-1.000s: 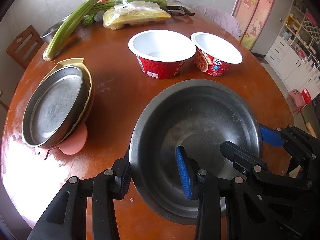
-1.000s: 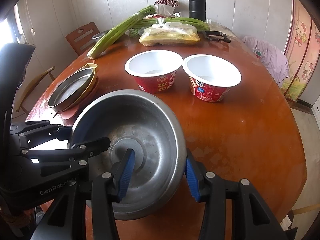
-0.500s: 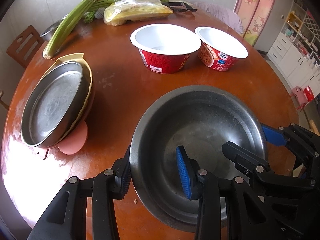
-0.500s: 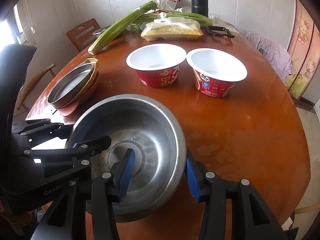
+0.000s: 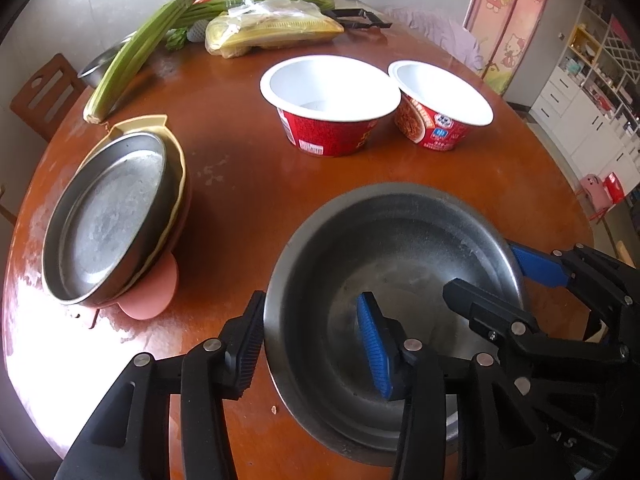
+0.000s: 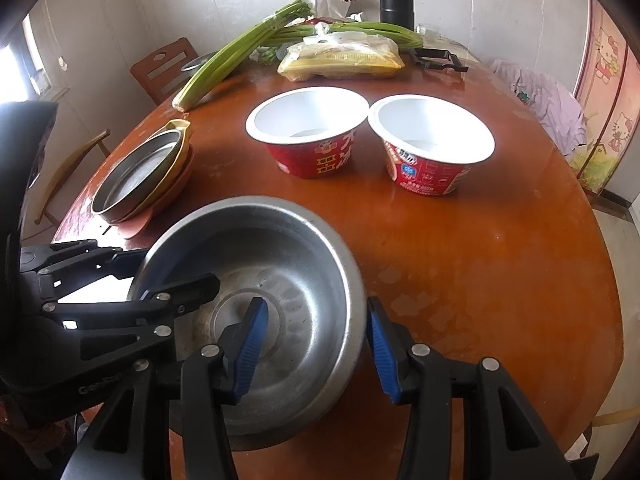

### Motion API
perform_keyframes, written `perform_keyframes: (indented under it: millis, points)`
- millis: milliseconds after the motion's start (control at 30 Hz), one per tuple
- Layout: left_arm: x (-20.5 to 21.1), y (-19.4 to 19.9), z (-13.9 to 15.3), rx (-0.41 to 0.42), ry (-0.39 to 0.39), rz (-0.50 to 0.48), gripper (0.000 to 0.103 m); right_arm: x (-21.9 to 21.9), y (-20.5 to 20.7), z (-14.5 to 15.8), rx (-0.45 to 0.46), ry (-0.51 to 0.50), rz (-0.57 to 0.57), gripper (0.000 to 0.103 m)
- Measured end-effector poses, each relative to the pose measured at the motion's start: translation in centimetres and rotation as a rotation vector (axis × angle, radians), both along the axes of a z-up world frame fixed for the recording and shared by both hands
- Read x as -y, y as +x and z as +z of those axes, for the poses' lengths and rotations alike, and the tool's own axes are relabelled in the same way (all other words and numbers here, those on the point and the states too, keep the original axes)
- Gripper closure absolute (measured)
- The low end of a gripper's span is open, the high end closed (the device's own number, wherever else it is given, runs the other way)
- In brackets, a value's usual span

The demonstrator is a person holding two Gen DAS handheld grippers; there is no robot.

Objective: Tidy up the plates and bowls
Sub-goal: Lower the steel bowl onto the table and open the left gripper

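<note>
So the big steel bowl (image 5: 400, 264) sits on the round wooden desk (image 5: 248, 168), near edge. Left tool (image 5: 310, 344) straddles its left rim, fingers just loosened, not pressing anymore. Right tool (image 6: 314, 346) straddles the opposite rim, but I can't tell whether it's gripping. The plate stack (image 5: 108, 216) sits off left; two red noodle cups (image 6: 308, 132) behind.
</note>
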State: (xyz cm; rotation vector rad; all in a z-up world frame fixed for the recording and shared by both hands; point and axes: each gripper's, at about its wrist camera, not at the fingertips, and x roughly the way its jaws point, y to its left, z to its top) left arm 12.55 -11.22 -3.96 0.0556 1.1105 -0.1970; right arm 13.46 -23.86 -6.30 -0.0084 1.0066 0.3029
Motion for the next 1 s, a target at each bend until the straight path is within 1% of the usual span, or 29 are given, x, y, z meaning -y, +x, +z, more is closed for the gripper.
perform_keyframes:
  millis: [567,833,1000]
  points:
    - [-1.1,0.5,3.1,0.077,-0.01,0.01,0.053,-0.1,0.7,2.4,0.057,-0.009,-0.018,0.05]
    - [-2.3,2.5,5.6,0.13,-0.009,0.027,0.052,-0.2,1.9,4.0,0.091,-0.007,-0.017,0.048]
    - [-3.2,4.8,7.7,0.172,-0.013,0.039,0.052,0.1,3.2,5.4,0.11,0.01,-0.023,0.048]
